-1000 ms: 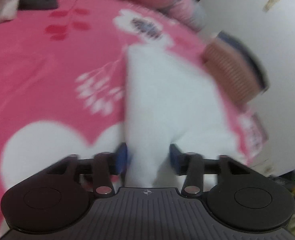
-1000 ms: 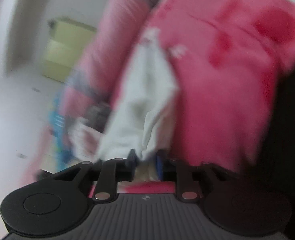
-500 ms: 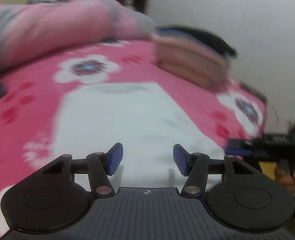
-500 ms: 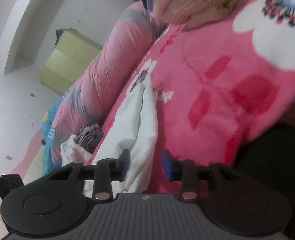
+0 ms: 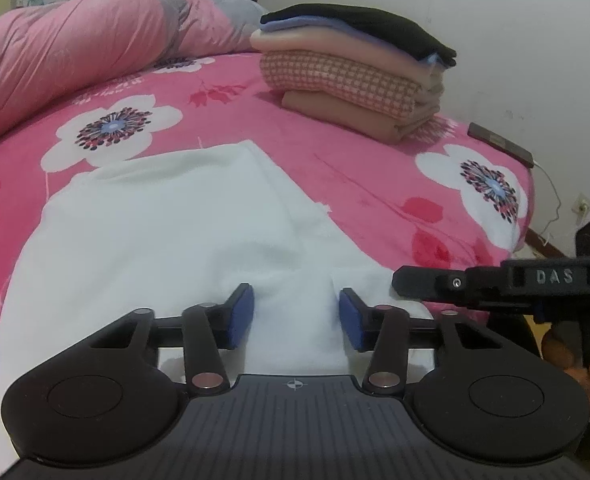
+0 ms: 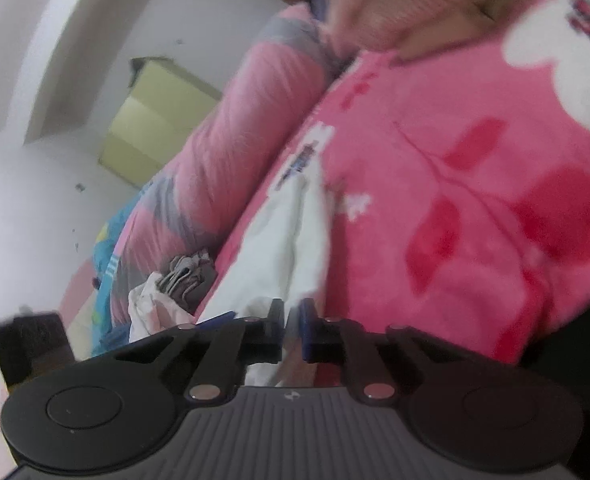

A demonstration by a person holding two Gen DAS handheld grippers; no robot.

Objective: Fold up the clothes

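Note:
A white garment [image 5: 167, 232] lies spread flat on the pink floral bedspread [image 5: 375, 184]. My left gripper [image 5: 295, 316] hovers low over its near edge. Its jaws are closing, and a low ridge of the white cloth sits between the blue pads without being visibly pinched. My right gripper [image 6: 293, 320] is shut on the garment's [image 6: 283, 248] edge, with white cloth caught between its pads. In the left wrist view the right gripper [image 5: 403, 282] reaches in from the right at the garment's near corner, held by a person's hand [image 5: 575, 356].
A stack of folded clothes [image 5: 351, 80] sits at the back of the bed, next to a rolled pink and grey quilt [image 5: 75, 48]. A phone on a cable [image 5: 499, 144] lies at the bed's right edge. Unfolded clothes [image 6: 175, 280] are heaped by the quilt, with a yellow-green cabinet [image 6: 155, 128] beyond.
The white garment, which hung from my left gripper, now lies flat, and the left gripper has swung round over it. My right jaws have shut on the cloth edge.

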